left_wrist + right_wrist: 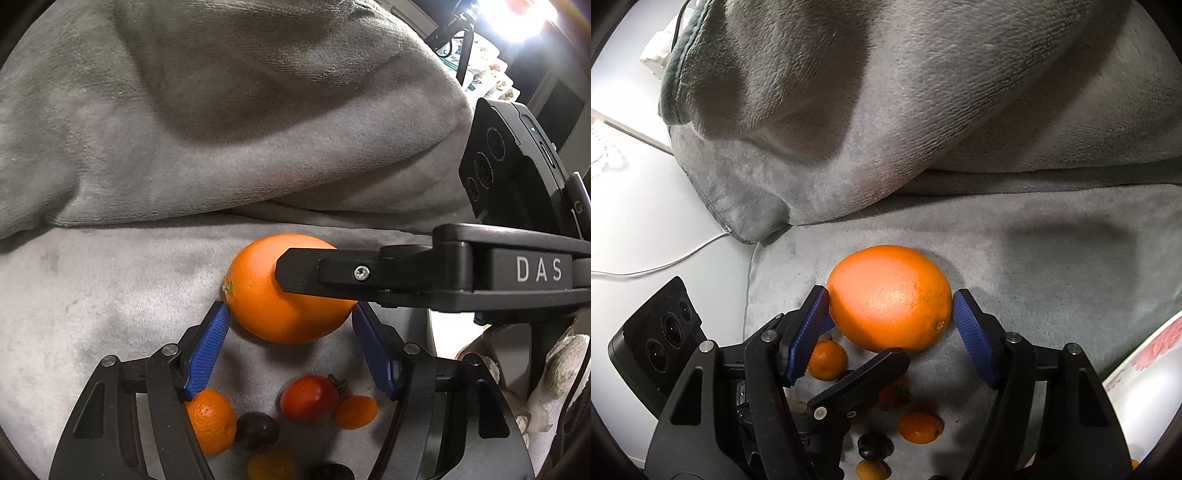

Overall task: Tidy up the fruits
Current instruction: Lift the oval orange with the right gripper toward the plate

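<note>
A large orange (pixel 273 299) lies on a grey fleece blanket (pixel 110 295). My left gripper (pixel 290 314) is open, its blue pads on either side of the orange's near half. My right gripper (pixel 890 306) is open too, straddling the same orange (pixel 890 299) from another side; one of its fingers (pixel 332 273) crosses in front of the orange in the left wrist view. Small fruits lie nearer: a mandarin (pixel 212 421), a red tomato (pixel 308 398), a small orange fruit (pixel 356 411) and a dark plum (pixel 256 430).
The blanket rises in a thick fold (pixel 221 110) behind the orange. A white plate with a pink flower pattern (pixel 1145 369) sits at the right. A white table surface with a cable (pixel 646 269) lies left of the blanket.
</note>
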